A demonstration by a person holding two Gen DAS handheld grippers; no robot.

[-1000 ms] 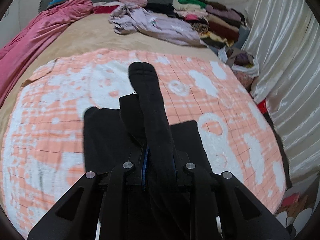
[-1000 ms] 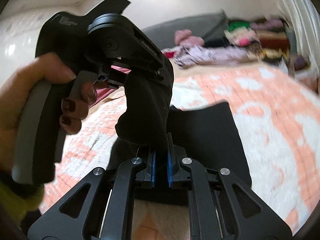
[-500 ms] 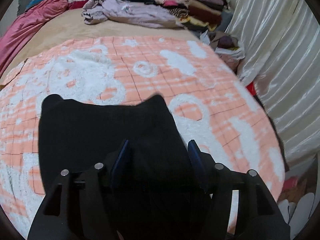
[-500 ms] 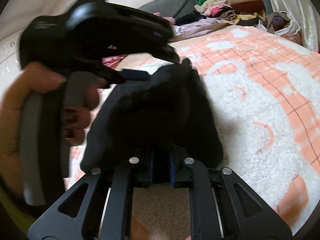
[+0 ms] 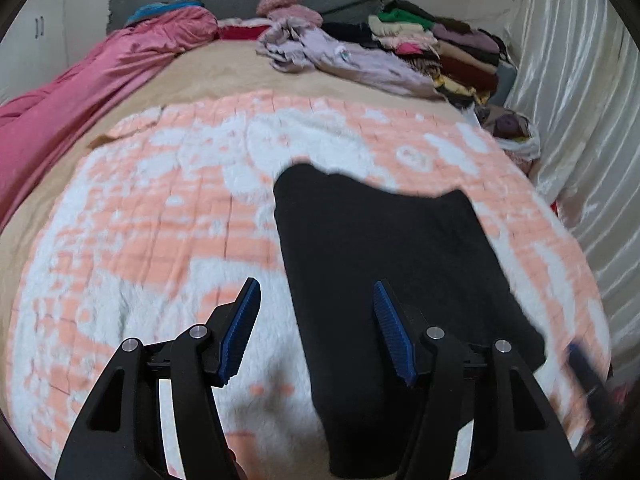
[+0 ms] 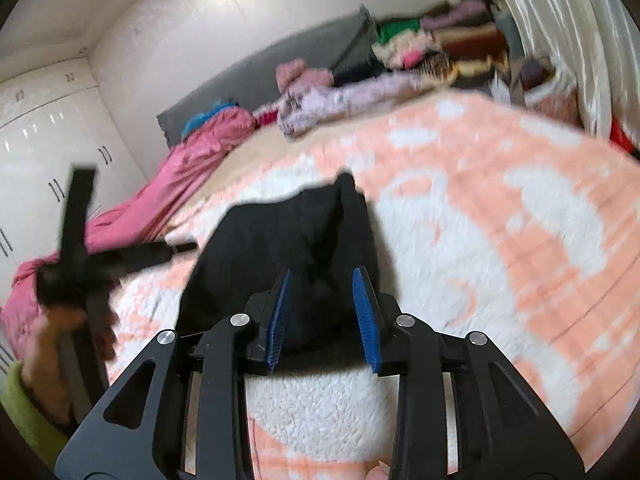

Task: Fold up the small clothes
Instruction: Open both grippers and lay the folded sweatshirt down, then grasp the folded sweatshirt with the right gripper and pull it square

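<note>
A black garment (image 5: 384, 248) lies folded flat on the orange-and-white blanket (image 5: 160, 240). My left gripper (image 5: 316, 320) stands open just above the garment's near left edge; that edge runs between its blue pads (image 5: 240, 328), which do not touch it. In the right wrist view the black garment (image 6: 280, 232) bunches up between the blue pads (image 6: 364, 312) of my right gripper (image 6: 322, 312). Its jaws are opening and the pads stand clear of the cloth. The left gripper (image 6: 80, 256) shows there as a blur at the left, held by a hand.
A pink quilt (image 5: 80, 92) lies along the bed's left side. A lilac garment (image 5: 340, 60) and a stack of folded clothes (image 5: 444, 52) sit at the far end. A shiny white curtain (image 5: 580, 120) hangs along the right. White wardrobe doors (image 6: 40, 152) stand at the left.
Both grippers were shut on a raised fold of the black garment. The fold now lies flat; both jaws have opened and let go, and the left gripper has shifted to the garment's left edge.
</note>
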